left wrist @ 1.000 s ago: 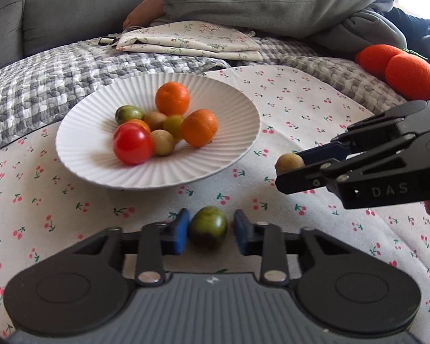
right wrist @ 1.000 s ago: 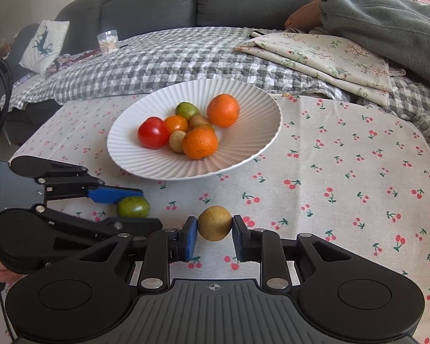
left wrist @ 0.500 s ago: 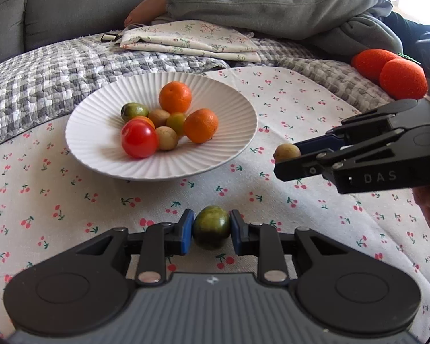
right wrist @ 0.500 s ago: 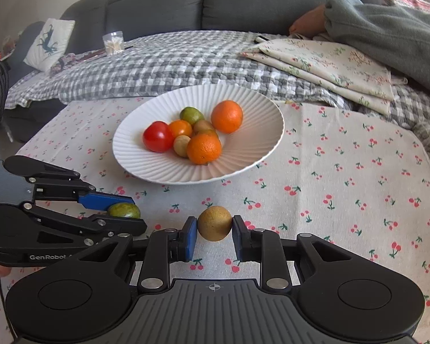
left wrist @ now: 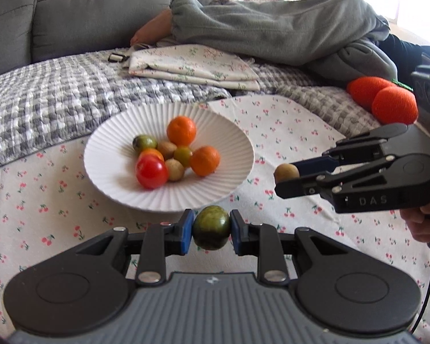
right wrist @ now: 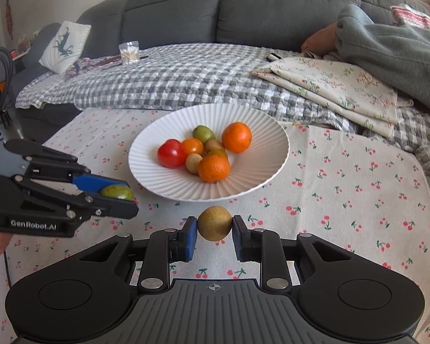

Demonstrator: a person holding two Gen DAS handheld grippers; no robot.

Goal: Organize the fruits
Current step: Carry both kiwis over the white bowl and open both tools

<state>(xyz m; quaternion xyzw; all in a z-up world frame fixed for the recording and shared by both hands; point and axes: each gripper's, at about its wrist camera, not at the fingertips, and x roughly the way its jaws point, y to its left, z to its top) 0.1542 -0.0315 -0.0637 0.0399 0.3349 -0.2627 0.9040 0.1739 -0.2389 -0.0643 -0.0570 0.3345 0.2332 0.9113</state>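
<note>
Gripping a green fruit [left wrist: 211, 227], left gripper [left wrist: 211, 230]; right gripper [right wrist: 214, 229] clamps tan fruit [right wrist: 214, 223].

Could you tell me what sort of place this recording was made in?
Most likely a home living room: a grey sofa runs along the back, a checked grey blanket and a throw pillow lie on it, and a cherry-print cloth carries a white plate of fruit.

Fruit status: two pieces held clear of the plate, the rest on it.

You see a dark green fruit [left wrist: 211, 227] at lower centre of the left view and a tan round fruit [right wrist: 214, 223] at lower centre of the right view, each clamped between blue pads; the white ribbed plate [right wrist: 260, 154] at mid-frame carries two oranges, a red tomato and several small fruits.
</note>
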